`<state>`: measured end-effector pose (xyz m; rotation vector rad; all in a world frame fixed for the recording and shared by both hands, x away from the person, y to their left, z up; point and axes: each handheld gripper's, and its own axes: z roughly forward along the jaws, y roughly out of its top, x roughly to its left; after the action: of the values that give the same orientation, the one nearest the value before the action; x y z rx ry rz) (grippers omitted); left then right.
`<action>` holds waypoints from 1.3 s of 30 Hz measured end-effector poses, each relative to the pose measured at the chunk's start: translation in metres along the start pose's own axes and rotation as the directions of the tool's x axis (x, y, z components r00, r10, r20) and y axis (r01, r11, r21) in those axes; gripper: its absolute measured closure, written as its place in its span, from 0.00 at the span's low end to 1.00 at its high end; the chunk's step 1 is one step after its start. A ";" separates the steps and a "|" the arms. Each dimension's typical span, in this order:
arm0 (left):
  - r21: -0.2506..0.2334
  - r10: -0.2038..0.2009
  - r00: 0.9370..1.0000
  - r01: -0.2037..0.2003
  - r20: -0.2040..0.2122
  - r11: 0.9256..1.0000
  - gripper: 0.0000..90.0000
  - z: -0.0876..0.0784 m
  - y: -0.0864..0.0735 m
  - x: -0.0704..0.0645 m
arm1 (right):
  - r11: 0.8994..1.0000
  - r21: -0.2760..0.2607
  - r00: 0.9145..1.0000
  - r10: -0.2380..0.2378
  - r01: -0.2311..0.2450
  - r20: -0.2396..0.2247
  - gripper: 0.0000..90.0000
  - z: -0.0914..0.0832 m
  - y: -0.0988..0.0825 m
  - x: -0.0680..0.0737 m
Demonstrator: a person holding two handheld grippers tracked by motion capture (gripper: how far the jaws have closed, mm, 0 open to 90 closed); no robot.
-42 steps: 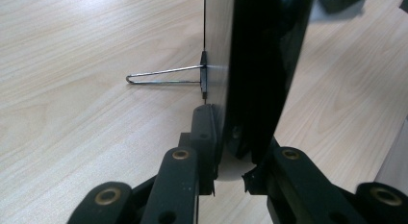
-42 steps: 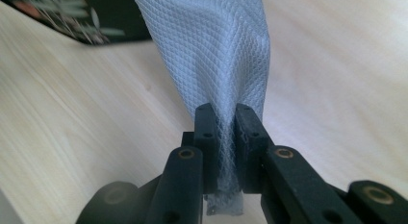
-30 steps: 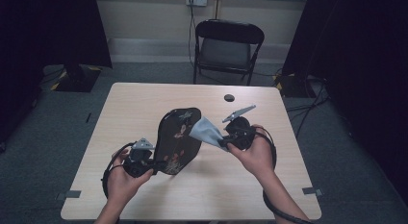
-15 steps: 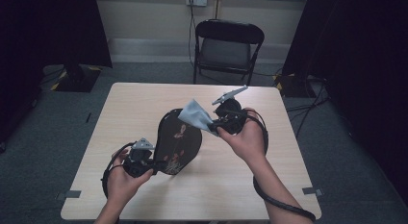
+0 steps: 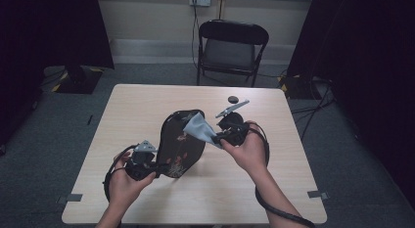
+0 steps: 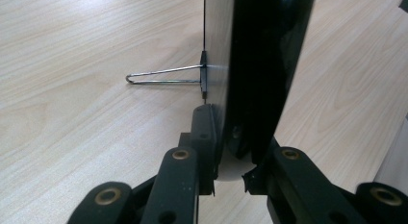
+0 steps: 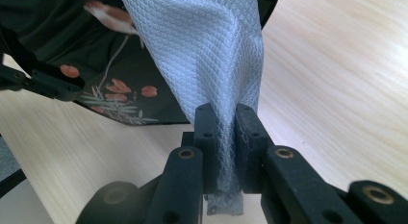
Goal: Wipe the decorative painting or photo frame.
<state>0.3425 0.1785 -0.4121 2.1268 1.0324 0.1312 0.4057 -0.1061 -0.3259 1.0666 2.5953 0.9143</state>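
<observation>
Left hand-held gripper (image 5: pixel 151 168), seen from above, pinches the standing dark floral mirror (image 5: pixel 182 142) at its lower edge on the desk (image 5: pixel 122 110); the right hand-held gripper (image 5: pixel 220 138) clamps a grey cloth (image 5: pixel 198 129) against the mirror's upper part. Along the left jaws, they grip the mirror's rim (image 6: pixel 226 152), its wire stand (image 6: pixel 163 75) just ahead. Along the right jaws, cloth (image 7: pixel 207 56) drapes forward. Wipe gently while the left steadies.

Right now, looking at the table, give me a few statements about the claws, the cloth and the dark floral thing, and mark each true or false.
1. The right claw is shut on the grey cloth. True.
2. The left claw is open and holds nothing. False: it is clamped on the edge of the black floral case.
3. The cloth lies flat on the table. False: it is pulled up against the case.
4. A folding chair stands beyond the table. True.
</observation>
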 end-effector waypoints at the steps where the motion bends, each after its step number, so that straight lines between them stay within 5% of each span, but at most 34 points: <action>1: 0.000 0.002 1.000 -0.002 -0.001 1.000 0.87 0.000 0.000 0.000 | 1.000 0.004 1.000 0.001 -0.001 0.000 0.91 0.002 -0.002 0.000; 21: 0.000 0.002 1.000 -0.002 0.000 1.000 0.87 0.000 0.000 0.000 | 0.994 0.100 0.998 0.048 -0.043 -0.047 0.91 0.057 -0.050 0.004; 39: -0.002 -0.005 1.000 0.005 -0.001 1.000 0.87 0.000 -0.001 -0.001 | 0.976 0.212 0.996 0.064 -0.051 -0.055 0.91 0.102 -0.089 0.010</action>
<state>0.3417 0.1783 -0.4124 2.1219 1.0373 0.1306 0.3870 -0.0997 -0.4603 1.1884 2.7756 0.7057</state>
